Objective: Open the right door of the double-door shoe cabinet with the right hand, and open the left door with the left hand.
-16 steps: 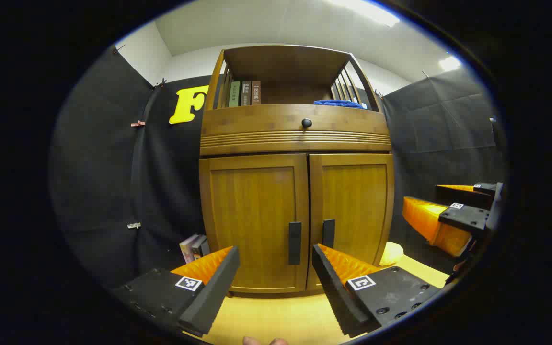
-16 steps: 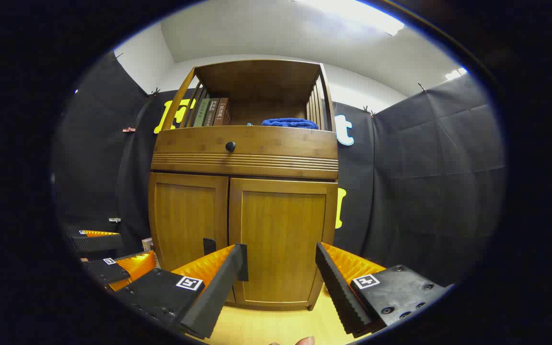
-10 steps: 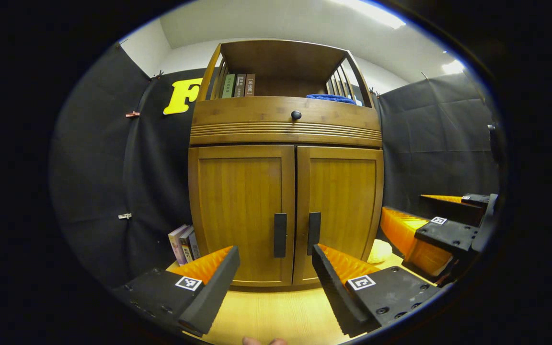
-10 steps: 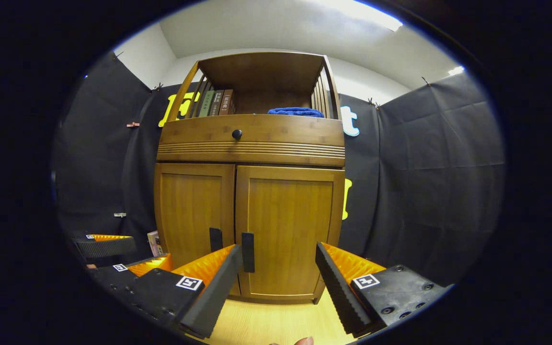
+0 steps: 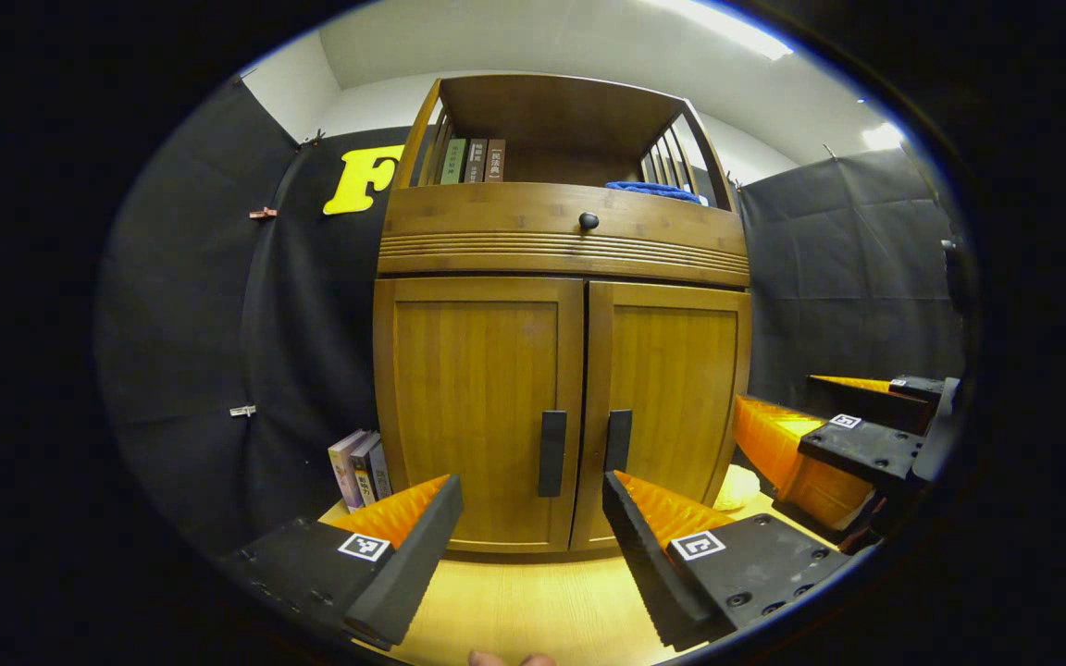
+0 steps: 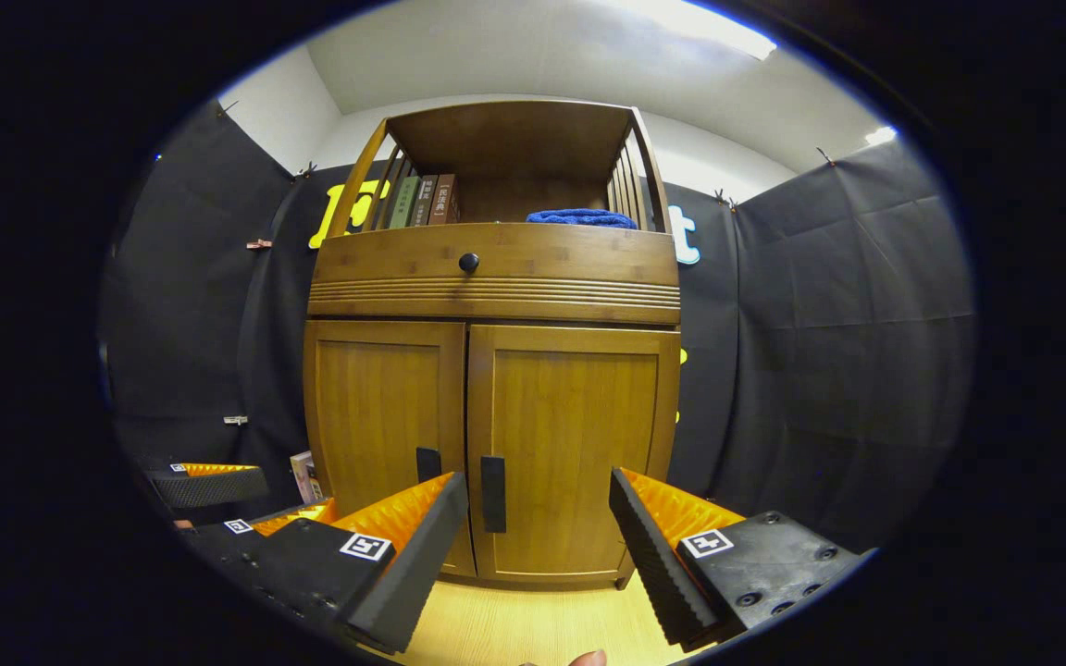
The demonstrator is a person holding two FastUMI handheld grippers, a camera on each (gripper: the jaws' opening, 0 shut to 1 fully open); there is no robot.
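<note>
Up close, the left tool (image 5: pixel 533 532) has its fingers wide apart and holds nothing. The right tool (image 6: pixel 538 527) is the same, wide apart and empty. Both sit low over the yellow tabletop (image 5: pixel 533 606).

A bit further on stands the shoe cabinet (image 6: pixel 494 370), with both doors shut. The left door's handle (image 5: pixel 551 453) and the right door's handle (image 6: pixel 493 494) sit side by side in the middle. Since a moment ago the handles have come up into plain sight between the fingers. So the right tool looks ready to go for its handle first.

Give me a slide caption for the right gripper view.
Open right gripper faces the shoe cabinet's closed doors.
</note>
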